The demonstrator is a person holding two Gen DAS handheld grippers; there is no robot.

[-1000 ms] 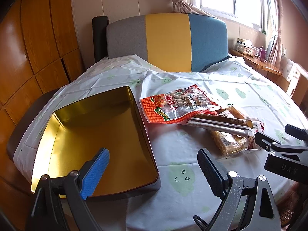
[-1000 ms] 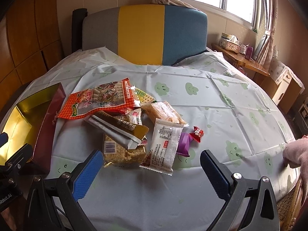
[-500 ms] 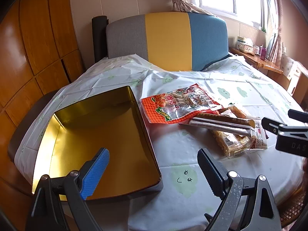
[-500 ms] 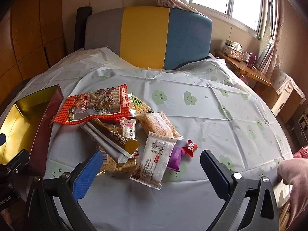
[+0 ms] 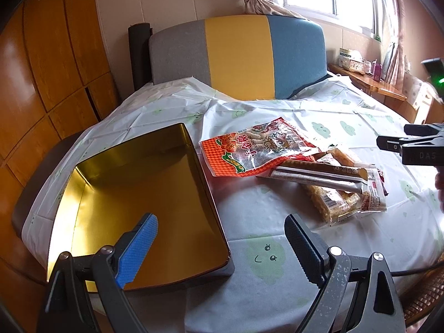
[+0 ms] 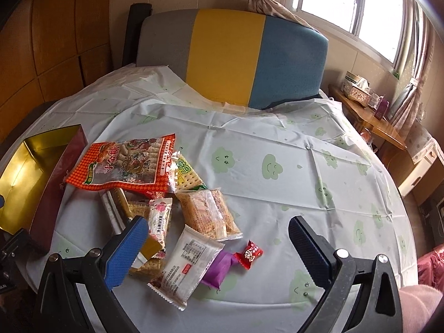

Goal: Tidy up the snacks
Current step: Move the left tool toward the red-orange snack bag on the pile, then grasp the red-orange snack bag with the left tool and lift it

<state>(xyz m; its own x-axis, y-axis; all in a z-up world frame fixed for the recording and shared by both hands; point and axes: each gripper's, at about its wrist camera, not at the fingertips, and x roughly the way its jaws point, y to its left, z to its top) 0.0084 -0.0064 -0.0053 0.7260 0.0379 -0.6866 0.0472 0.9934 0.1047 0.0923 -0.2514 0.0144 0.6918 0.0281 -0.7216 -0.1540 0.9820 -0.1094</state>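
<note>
A gold-lined tin box [image 5: 133, 194] stands open and empty on the table's left; its red wall shows in the right wrist view [image 6: 59, 174]. Beside it lies a snack pile: a large red bag [image 5: 258, 147] [image 6: 125, 163], a long brown-and-silver bar [image 5: 319, 174], clear-wrapped cracker packs [image 6: 208, 213], a white packet [image 6: 188, 263], a purple sweet [image 6: 219, 269] and a small red sweet [image 6: 249, 252]. My left gripper [image 5: 219, 238] is open and empty over the box's near right corner. My right gripper [image 6: 216, 247] is open and empty above the pile's near end; it also shows in the left wrist view [image 5: 410, 144].
The round table carries a pale cloud-print cloth [image 6: 291, 172]. A grey, yellow and blue chair back [image 6: 230, 58] stands behind it. Wooden panels [image 5: 41, 55] line the left wall. A side shelf with boxes [image 6: 366, 102] is at the right under the window.
My right gripper has moved forward over the snack pile and risen in the left wrist view. My left gripper has stayed over the box, shifting only slightly.
</note>
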